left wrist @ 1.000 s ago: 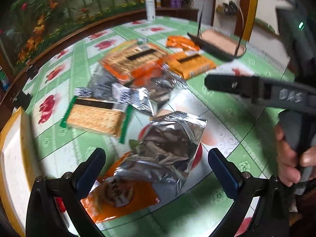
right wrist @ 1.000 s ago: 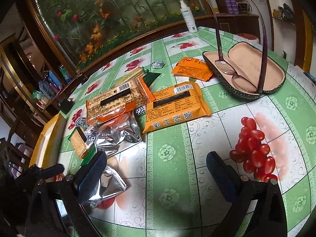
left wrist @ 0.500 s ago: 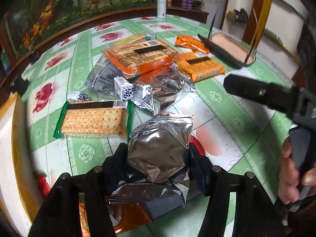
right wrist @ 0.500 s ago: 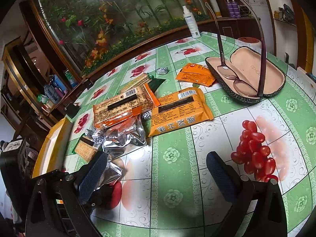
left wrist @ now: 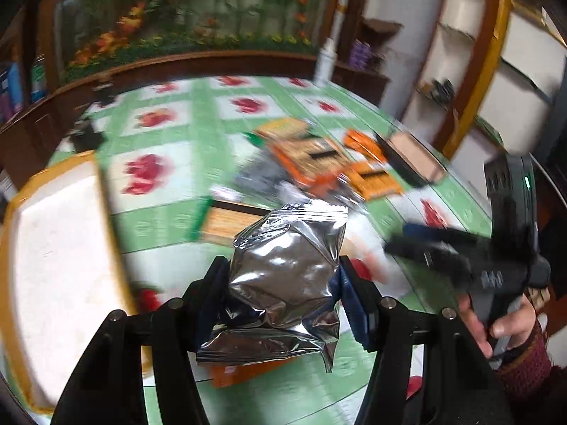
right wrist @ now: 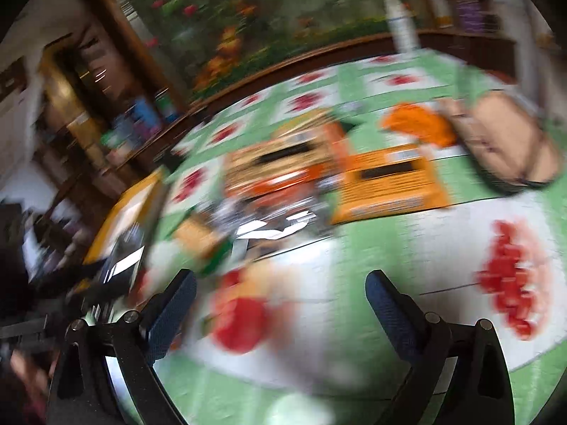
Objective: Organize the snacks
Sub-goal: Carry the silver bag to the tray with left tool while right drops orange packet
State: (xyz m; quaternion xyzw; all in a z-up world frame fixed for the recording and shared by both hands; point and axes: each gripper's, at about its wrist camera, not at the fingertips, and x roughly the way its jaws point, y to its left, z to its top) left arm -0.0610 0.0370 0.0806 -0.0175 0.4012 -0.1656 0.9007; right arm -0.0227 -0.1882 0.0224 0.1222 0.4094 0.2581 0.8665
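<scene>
Fingers (left wrist: 349,301) pinching foil packet (left wrist: 283,276), tray (left wrist: 53,248) beside

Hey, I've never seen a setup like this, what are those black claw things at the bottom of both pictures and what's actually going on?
No robot here: a person holds a hand-operated gripper in each hand, and each one carries a wide-angle camera looking out along its two fingers. One picture comes from the left gripper, which is squeezed shut on a crinkly silver snack bag. You can also see the person's right hand there. The other picture comes from the right gripper, open and empty above the table. Both are blurred by motion. Orange snack packets lie on the flowered tablecloth, with a yellow-rimmed tray at the left.
</scene>
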